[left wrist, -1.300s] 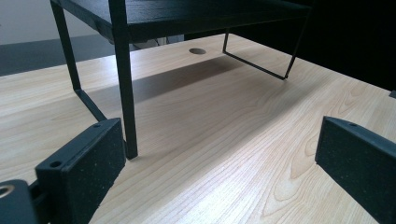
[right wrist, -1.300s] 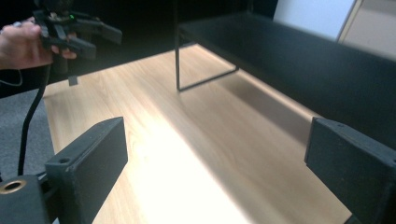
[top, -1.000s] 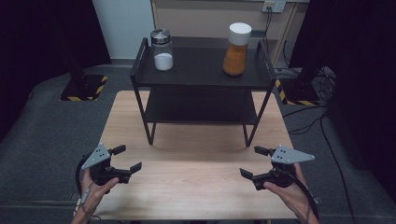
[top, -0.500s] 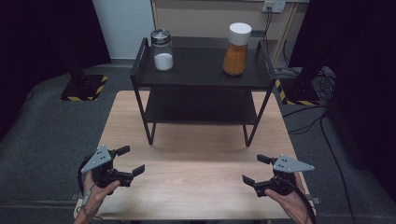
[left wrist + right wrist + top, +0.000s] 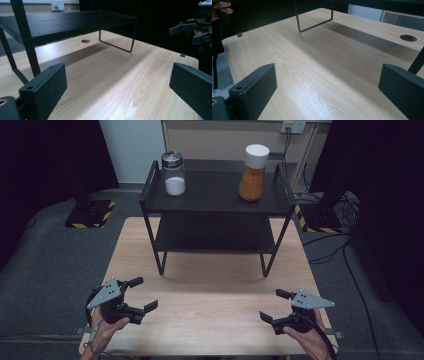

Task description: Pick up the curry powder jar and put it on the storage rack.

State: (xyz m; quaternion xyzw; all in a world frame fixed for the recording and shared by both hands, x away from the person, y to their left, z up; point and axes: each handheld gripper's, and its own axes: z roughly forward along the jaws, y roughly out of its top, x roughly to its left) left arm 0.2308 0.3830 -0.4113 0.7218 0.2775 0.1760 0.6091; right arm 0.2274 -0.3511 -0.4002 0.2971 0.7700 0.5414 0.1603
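Both tools idle at the near edge of the counter (image 5: 210, 285): left tool (image 5: 141, 299) by the near left corner, right tool (image 5: 272, 305) by the near right corner, each spread wide with nothing between the jaws. Confirmed by the gripper views, with bare wood between the black jaws.

Nearest candidates for grasping: glass jar of white powder (image 5: 173, 173) on the left end of the black rack's (image 5: 215, 200) top shelf, orange jar with white cap (image 5: 253, 172) on the right end, both upright and well apart from each other. Rack standing toward the far edge of the counter, lower shelf bare.

Step in hand, judged: start pose, before any reach. Next move likely a lift forward and up over the shelf rim toward a jar, then closing around its body below the cap.
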